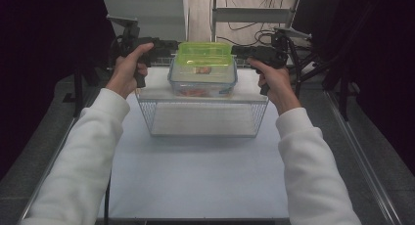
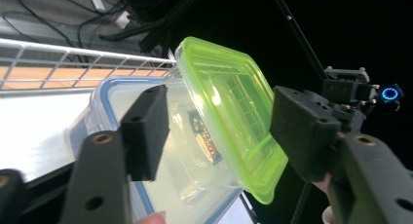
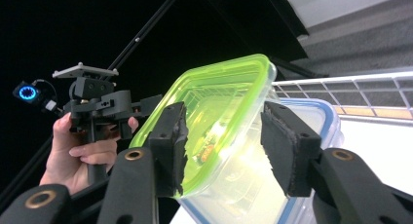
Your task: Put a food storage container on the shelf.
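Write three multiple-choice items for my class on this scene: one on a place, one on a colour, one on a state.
1. Where does the blue-rimmed box sit?
A. On the wire shelf
B. On the floor
C. In a drawer

2. What colour is the upper box's lid?
A. Red
B. Green
C. Black

3. How is the left gripper?
A. Shut on a cable
B. Open around the boxes
C. Lying on the table

Answers: 1 A, the high view shows it on the shelf; 2 B, the lid is bright green; 3 B, its jaws stand apart.

two containers [image 1: 203, 73], one wire rack [image 1: 203, 118], two grippers [image 1: 159, 48]
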### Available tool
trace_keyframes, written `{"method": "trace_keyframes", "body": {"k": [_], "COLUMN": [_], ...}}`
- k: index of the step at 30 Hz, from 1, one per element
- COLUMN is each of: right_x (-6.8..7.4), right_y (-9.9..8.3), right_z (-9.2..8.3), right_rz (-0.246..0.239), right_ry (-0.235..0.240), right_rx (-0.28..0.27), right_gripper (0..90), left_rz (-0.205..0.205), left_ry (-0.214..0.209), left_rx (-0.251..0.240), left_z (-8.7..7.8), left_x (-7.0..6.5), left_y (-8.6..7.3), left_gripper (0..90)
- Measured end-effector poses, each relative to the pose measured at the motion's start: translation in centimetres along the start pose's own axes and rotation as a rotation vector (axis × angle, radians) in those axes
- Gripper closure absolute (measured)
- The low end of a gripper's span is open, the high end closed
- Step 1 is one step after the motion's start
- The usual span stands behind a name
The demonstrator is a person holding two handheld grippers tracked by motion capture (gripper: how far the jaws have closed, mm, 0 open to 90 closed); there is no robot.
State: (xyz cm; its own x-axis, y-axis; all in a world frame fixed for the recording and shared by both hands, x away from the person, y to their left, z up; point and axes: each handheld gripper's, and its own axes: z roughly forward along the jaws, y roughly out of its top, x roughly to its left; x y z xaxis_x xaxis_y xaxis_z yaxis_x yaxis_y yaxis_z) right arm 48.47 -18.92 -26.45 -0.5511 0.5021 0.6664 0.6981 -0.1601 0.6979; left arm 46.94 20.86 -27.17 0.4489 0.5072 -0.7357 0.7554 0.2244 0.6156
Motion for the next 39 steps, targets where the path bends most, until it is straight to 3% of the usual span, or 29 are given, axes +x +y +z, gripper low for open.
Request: {"method": "trace_keyframes", "body": {"k": [2, 3, 8, 9, 14, 16, 17, 18, 23, 25, 26, 28, 29, 30, 31, 32, 33, 35, 36, 37, 39], "right_x": [0.7, 0.7, 1.8, 2.1, 2.4, 2.5, 2.6, 2.6, 2.6, 2.5, 2.5, 2.3, 2.0, 1.9, 1.6, 1.4, 1.4, 0.6, 0.6, 0.0, -0.3], "right_y": [-0.2, -0.2, -0.8, -1.2, -2.2, -2.9, -3.8, -3.8, -6.9, -8.7, -8.7, -10.1, -11.7, -12.3, -13.1, -13.8, -13.8, -16.0, -16.0, -17.4, -18.2], "right_z": [-0.8, -0.8, -2.3, -3.0, -4.2, -4.9, -5.6, -5.6, -7.4, -8.2, -8.2, -8.7, -9.1, -9.2, -9.4, -9.4, -9.4, -9.6, -9.6, -9.6, -9.6], "right_rz": [-0.048, -0.048, -0.104, -0.117, -0.151, -0.165, -0.180, -0.180, -0.239, -0.280, -0.280, -0.310, -0.334, -0.342, -0.355, -0.363, -0.363, -0.373, -0.373, -0.367, -0.360], "right_ry": [-0.008, -0.008, -0.008, -0.005, -0.013, -0.018, -0.026, -0.026, -0.047, -0.077, -0.077, -0.092, -0.099, -0.102, -0.106, -0.108, -0.108, -0.109, -0.109, -0.108, -0.107], "right_rx": [-0.002, -0.002, -0.011, -0.008, -0.006, -0.003, 0.005, 0.005, 0.031, 0.047, 0.047, 0.065, 0.077, 0.084, 0.094, 0.104, 0.104, 0.135, 0.135, 0.153, 0.167], "right_gripper": [47.2, 47.2, 44.6, 43.6, 42.2, 41.7, 41.3, 41.3, 40.6, 40.3, 40.3, 39.8, 39.8, 39.8, 39.8, 39.7, 39.7, 39.2, 39.2, 38.9, 38.7], "left_rz": [0.061, 0.061, 0.149, 0.190, 0.227, 0.261, 0.301, 0.301, 0.376, 0.388, 0.388, 0.402, 0.407, 0.407, 0.404, 0.404, 0.403, 0.407, 0.407, 0.396, 0.395], "left_ry": [0.025, 0.025, 0.047, 0.067, 0.075, 0.095, 0.109, 0.109, 0.109, 0.093, 0.093, 0.104, 0.116, 0.116, 0.112, 0.112, 0.117, 0.130, 0.130, 0.132, 0.134], "left_rx": [0.003, 0.003, 0.008, 0.016, 0.017, 0.021, 0.028, 0.028, 0.048, 0.058, 0.058, 0.064, 0.063, 0.063, 0.075, 0.075, 0.084, 0.107, 0.107, 0.119, 0.133], "left_z": [-0.4, -0.4, -1.3, -1.7, -2.6, -3.1, -3.7, -3.7, -5.1, -5.8, -5.8, -6.0, -6.2, -6.2, -6.2, -6.2, -6.1, -5.7, -5.7, -5.3, -5.0], "left_x": [-0.8, -0.8, -2.2, -2.5, -2.9, -3.1, -3.5, -3.5, -3.6, -3.2, -3.2, -2.8, -2.3, -2.3, -1.6, -1.6, -1.3, -0.4, -0.4, 0.2, 0.5], "left_y": [-0.5, -0.5, -1.9, -2.5, -4.1, -5.2, -6.7, -6.7, -11.1, -13.7, -13.7, -15.7, -17.2, -17.2, -18.8, -18.8, -19.6, -22.0, -22.0, -23.4, -24.2], "left_gripper": [33.5, 32.8, 31.2, 30.8, 30.2, 30.0, 30.0, 30.0, 30.0, 29.9, 30.0, 30.0, 30.2, 30.2, 30.2, 30.2, 30.2, 30.2, 30.2, 30.2, 30.2]}}
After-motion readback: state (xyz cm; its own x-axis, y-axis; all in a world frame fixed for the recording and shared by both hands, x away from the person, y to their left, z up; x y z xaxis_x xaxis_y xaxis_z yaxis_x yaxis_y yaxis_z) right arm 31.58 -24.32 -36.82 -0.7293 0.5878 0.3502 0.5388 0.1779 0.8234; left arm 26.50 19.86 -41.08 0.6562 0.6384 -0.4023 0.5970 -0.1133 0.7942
